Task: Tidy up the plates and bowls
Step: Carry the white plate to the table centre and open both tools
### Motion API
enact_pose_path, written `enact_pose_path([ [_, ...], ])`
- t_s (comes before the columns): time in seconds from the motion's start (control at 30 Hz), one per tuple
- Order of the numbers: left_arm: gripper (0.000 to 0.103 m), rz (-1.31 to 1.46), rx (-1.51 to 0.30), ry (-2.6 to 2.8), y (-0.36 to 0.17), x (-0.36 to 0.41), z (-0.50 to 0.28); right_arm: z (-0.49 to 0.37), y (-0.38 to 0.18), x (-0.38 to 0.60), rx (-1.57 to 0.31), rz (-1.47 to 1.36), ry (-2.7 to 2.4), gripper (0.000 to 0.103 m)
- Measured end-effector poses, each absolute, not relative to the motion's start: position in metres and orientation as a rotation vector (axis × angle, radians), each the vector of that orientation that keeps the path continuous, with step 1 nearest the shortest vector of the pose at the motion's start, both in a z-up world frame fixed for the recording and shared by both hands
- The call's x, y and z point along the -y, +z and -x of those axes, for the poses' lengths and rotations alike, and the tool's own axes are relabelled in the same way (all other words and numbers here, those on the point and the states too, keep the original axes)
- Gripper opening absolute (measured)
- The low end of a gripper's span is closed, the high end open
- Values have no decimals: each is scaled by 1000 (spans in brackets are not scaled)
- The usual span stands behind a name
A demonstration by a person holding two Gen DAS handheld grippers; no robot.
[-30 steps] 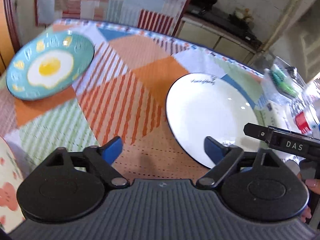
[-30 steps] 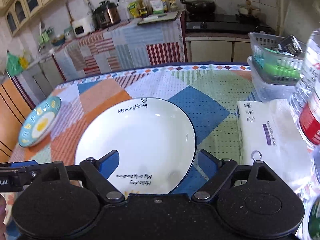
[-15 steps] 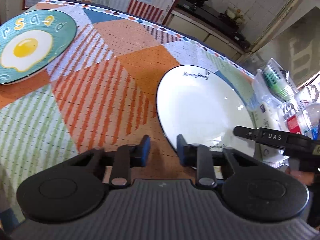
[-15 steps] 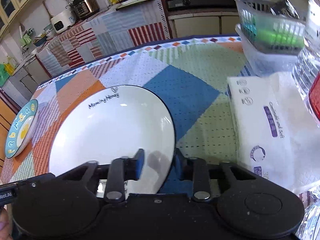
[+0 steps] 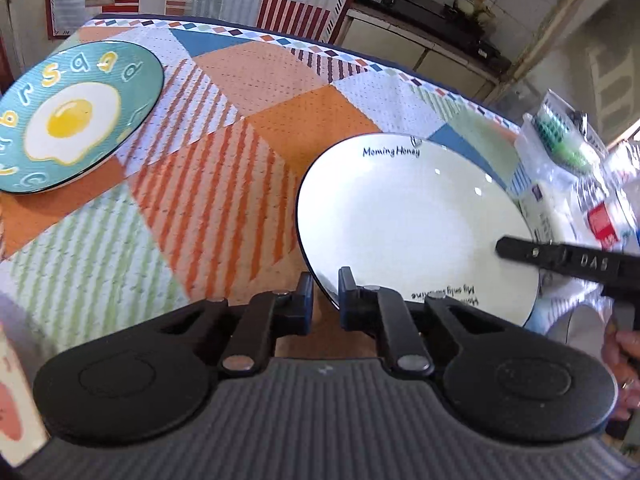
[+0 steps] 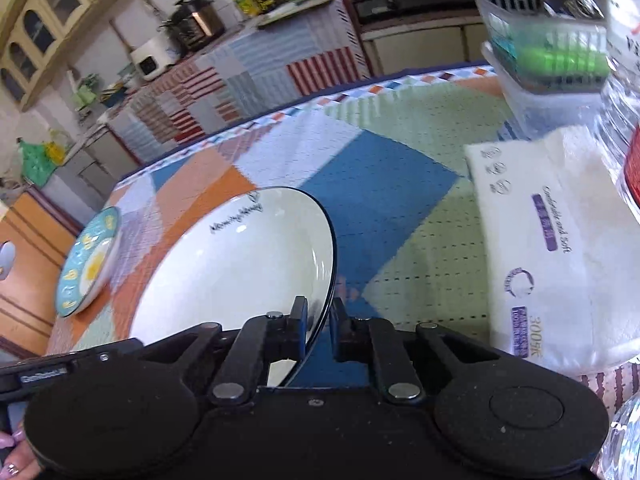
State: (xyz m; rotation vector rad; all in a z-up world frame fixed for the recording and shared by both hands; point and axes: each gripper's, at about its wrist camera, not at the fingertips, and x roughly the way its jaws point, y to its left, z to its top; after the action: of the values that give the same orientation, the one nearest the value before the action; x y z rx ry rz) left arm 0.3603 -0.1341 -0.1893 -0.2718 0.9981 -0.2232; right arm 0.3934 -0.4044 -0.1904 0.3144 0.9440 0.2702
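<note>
A large white plate [image 5: 408,216] with a thin black rim and "Morning Honey" lettering is held between both grippers, tilted up off the patchwork tablecloth. My left gripper [image 5: 323,298] is shut on the plate's near left rim. My right gripper [image 6: 320,322] is shut on the near right rim of the same plate [image 6: 240,272]. The right gripper's side bar [image 5: 568,258] shows across the plate in the left wrist view. A teal plate with a fried-egg picture [image 5: 70,116] lies flat at the table's far left; it also shows in the right wrist view [image 6: 90,264].
A white tissue pack [image 6: 548,240] lies to the right of the plate. Clear plastic boxes with green contents [image 6: 548,52] and a water bottle [image 6: 628,128] stand at the right edge. A floral dish edge [image 5: 12,392] shows at the near left.
Both grippers have closed from open onto the white plate's near rim. The plate has tilted up off the cloth.
</note>
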Motion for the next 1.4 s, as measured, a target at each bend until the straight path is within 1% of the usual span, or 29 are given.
enact_pose_path([
  [0.17,11,256,-988,-212,-176,117,-337,-377,-181,391,-922,-300,329,16],
  [0.33,11,234,-1031,-230,-162,96,-317,-354,-171,376,-903,-295,384,17],
  [0.5,11,213,-1034,-245,-156,77,-298,-336,-175,362,-912,-299,423,18],
  [0.77,11,202,-1047,-228,-163,61,-273,-318,-187,338,-948,-256,451,18],
  [1.07,11,217,-1084,-217,-181,60,-269,-316,-203,325,-985,-170,437,18],
  [1.2,12,220,-1096,-214,-184,61,-270,-315,-201,324,-974,-132,435,18],
  [1.3,12,212,-1118,-219,-186,64,-271,-316,-203,315,-994,-51,405,20],
  [1.4,12,173,-1135,-206,-185,70,-272,-312,-205,302,-994,39,357,27],
])
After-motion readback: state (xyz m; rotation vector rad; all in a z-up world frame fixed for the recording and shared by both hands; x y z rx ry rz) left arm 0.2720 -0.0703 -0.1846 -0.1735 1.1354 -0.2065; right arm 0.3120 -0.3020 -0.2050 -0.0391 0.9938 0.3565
